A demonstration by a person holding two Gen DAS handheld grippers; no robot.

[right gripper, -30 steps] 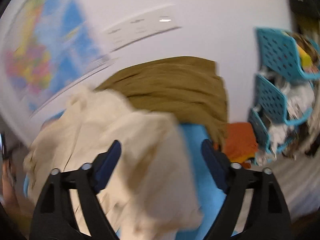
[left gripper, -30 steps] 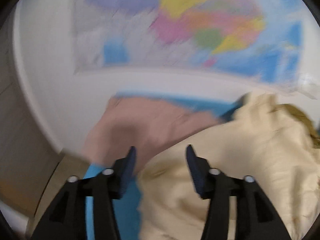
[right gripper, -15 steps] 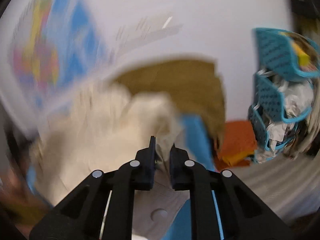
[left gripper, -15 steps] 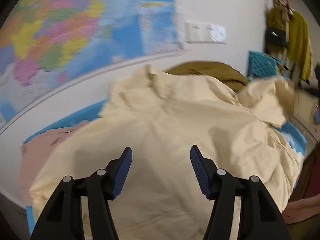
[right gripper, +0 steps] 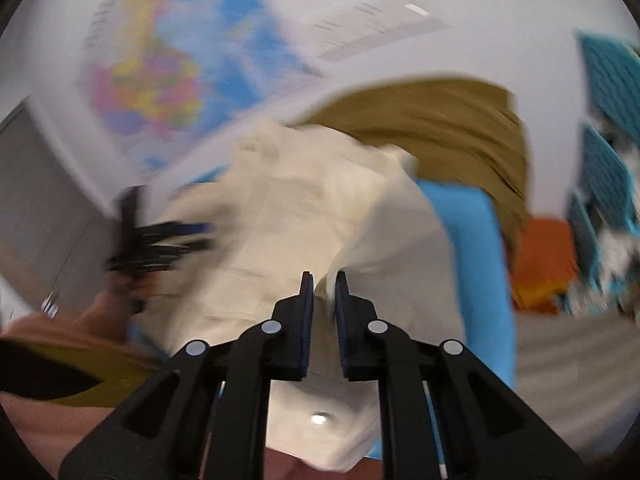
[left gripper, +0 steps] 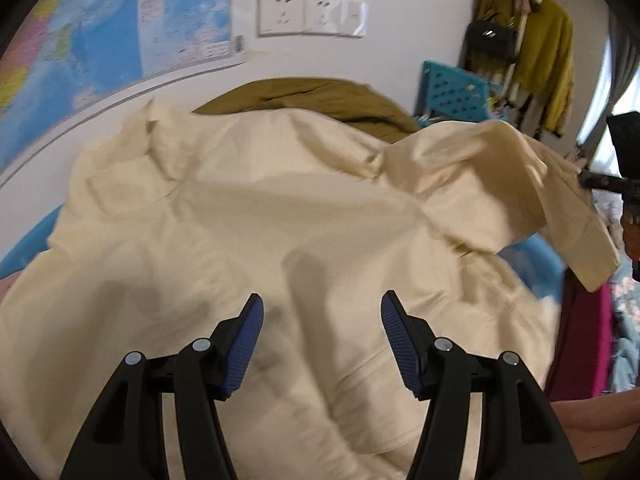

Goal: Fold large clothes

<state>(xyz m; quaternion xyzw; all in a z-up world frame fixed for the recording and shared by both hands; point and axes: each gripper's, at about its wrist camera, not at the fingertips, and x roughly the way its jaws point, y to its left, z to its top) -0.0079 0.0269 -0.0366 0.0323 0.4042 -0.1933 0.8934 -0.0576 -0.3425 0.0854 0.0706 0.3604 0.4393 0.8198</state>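
Right gripper [right gripper: 322,280] pinches cream shirt [right gripper: 304,216] sleeve, raised.

A white wall [left gripper: 408,20] carries a colourful map [left gripper: 80,40] and a row of sockets [left gripper: 312,12] — turquoise perforated baskets [left gripper: 452,88] and hanging clothes [left gripper: 540,52] stand beside a bright curtained window [left gripper: 616,92].

Crumpled cream shirt [left gripper: 280,216] spread over blue surface, one sleeve lifted
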